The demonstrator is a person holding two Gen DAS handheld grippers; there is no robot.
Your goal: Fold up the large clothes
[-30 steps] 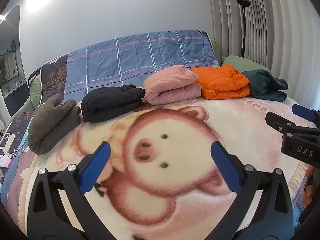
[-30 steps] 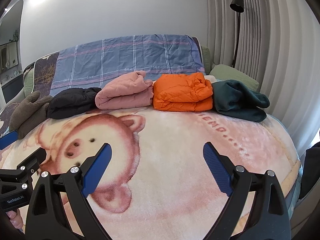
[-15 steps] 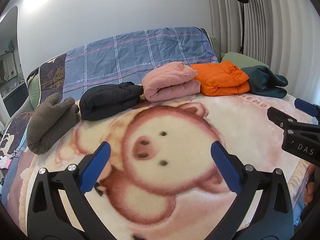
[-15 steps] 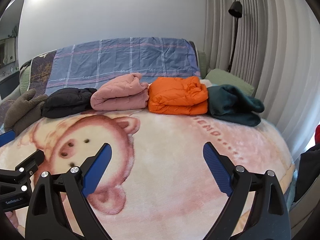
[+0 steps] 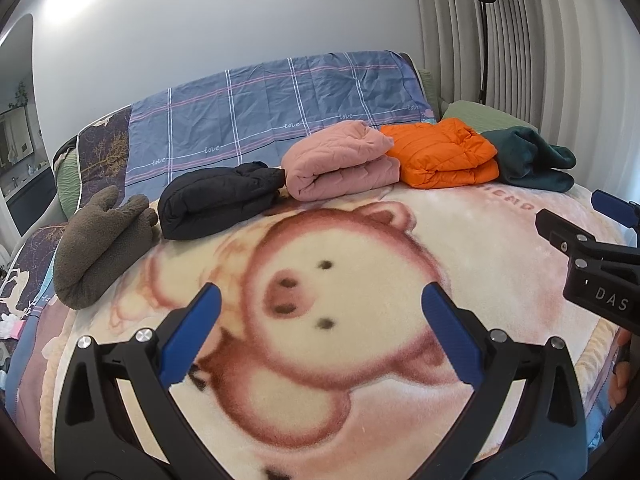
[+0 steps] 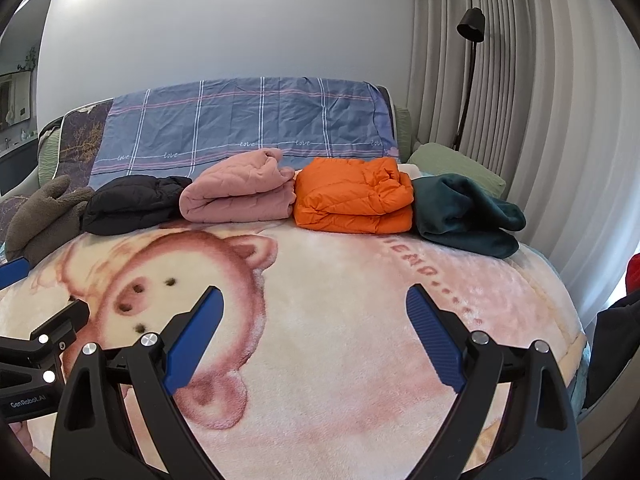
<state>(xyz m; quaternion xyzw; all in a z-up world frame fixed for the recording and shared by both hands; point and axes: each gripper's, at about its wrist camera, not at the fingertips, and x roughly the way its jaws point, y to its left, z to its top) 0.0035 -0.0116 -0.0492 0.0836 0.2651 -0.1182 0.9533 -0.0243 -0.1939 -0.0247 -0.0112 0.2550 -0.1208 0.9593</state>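
Left gripper (image 5: 320,300): jaws spread wide, nothing between them, hovering over the pig blanket (image 5: 360,360). Right gripper (image 6: 314,300): likewise wide and empty, above the same blanket. Each gripper shows in the other's view only as a cropped black edge piece with a blue pad; a bit of a hand (image 5: 620,376) is cut off at the rim of the left view. Folded clothes sit in a row well ahead of both grippers, touching or nearly so: brown fleece (image 5: 100,240) far ahead-left, then black jacket (image 5: 220,204), pink jacket (image 5: 340,164), orange jacket (image 5: 440,152), green garment (image 5: 536,160) ahead-right. In the right view the fleece (image 6: 40,216) is partly hidden behind the left gripper's pad. Beyond the row, a plaid cover (image 6: 240,124) against the wall. Blanket lettering ahead-right is partly covered by the orange jacket and unreadable. A dark item with a red patch (image 6: 634,276) at the right rim is too cropped to identify.
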